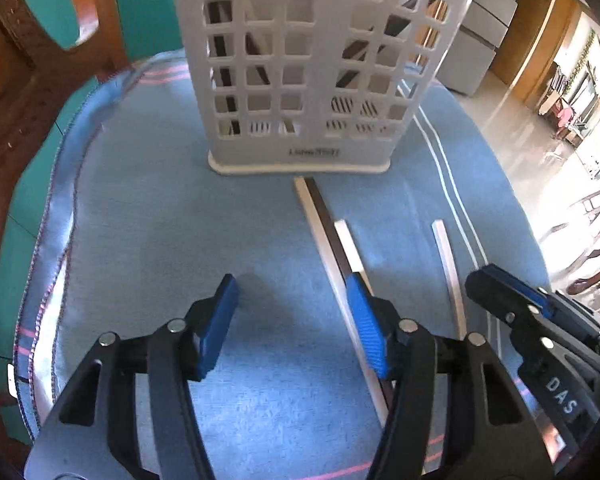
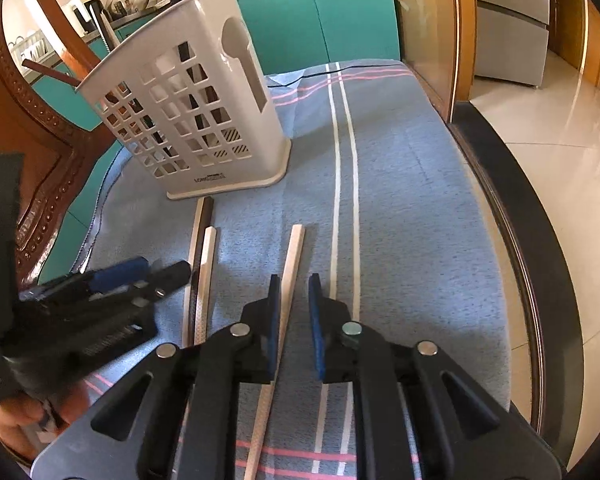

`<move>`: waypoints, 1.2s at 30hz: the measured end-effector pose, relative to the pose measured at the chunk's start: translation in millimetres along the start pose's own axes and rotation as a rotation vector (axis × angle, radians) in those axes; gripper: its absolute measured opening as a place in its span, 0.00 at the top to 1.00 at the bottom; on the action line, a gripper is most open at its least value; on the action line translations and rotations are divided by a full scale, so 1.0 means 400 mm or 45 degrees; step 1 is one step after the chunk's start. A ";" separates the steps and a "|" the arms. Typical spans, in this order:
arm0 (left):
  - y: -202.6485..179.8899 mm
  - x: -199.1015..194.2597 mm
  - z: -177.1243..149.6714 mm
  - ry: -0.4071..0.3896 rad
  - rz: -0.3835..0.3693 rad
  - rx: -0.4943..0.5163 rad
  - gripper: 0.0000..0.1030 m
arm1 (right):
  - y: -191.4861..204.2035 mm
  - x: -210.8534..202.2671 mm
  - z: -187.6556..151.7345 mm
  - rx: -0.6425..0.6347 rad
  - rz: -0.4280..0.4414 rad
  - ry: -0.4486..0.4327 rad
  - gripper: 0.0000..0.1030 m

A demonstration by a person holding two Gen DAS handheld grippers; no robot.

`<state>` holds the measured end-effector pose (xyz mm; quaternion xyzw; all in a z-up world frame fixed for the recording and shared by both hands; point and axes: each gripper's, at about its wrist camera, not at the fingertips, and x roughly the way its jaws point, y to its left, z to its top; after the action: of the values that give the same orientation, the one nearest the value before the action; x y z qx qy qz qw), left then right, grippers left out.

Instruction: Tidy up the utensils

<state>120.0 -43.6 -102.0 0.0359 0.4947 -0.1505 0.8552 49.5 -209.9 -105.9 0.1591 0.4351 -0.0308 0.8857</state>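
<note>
Chopsticks: in the left wrist view a group of three (image 1: 332,236) lies lengthwise on the blue cloth (image 1: 148,208), pointing at the foot of the white holder (image 1: 300,80); the left gripper (image 1: 292,320) gapes wide, holding nothing, its right pad over them. In the right wrist view a lone pale chopstick (image 2: 291,264) lies nearer the cloth's right edge and runs lengthwise between the right gripper's (image 2: 294,312) narrowly parted jaws, touching the left pad, not clearly pinched; this hand is nearer it.

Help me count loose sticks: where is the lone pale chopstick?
The lone pale chopstick lies on the blue cloth, right of the three grouped sticks, between the right gripper fingers.
</note>
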 end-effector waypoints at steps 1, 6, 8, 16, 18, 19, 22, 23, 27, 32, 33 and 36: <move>-0.003 0.000 0.001 0.000 0.003 0.015 0.45 | -0.001 -0.001 0.000 0.002 -0.001 0.001 0.86; 0.021 0.002 0.003 0.047 0.087 0.038 0.55 | -0.002 -0.006 0.001 0.005 -0.002 0.001 0.86; 0.036 -0.006 0.002 0.038 0.077 0.002 0.56 | -0.002 -0.006 0.001 0.006 0.000 0.000 0.86; -0.015 -0.022 0.007 0.018 -0.063 -0.015 0.49 | -0.010 -0.011 0.000 0.022 -0.015 -0.009 0.84; -0.025 -0.015 0.003 0.010 -0.031 0.007 0.45 | -0.013 -0.008 0.000 0.029 -0.025 -0.003 0.84; -0.026 -0.018 -0.001 0.010 -0.022 0.018 0.44 | -0.013 -0.007 -0.001 0.031 -0.029 -0.002 0.84; -0.027 -0.020 0.004 0.022 -0.059 0.021 0.63 | -0.012 -0.007 -0.001 0.028 -0.030 -0.001 0.83; -0.024 -0.021 0.006 0.033 -0.071 0.020 0.69 | -0.010 -0.006 0.000 0.026 -0.030 0.000 0.83; 0.006 -0.030 0.009 0.049 -0.098 0.024 0.74 | -0.003 -0.004 0.000 0.018 -0.027 0.006 0.82; 0.062 -0.043 -0.017 0.077 -0.039 0.007 0.76 | -0.001 -0.004 0.000 0.000 -0.036 0.007 0.81; 0.069 -0.045 -0.019 0.081 -0.028 0.000 0.76 | 0.000 -0.005 -0.001 -0.008 -0.035 0.007 0.81; 0.092 -0.055 -0.014 0.068 -0.027 -0.040 0.76 | 0.006 -0.003 -0.002 -0.031 -0.036 0.011 0.77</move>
<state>115.9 -2.3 -89.3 0.0214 0.5200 -0.1507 0.8405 48.5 -207.6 -104.6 0.1422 0.4415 -0.0373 0.8851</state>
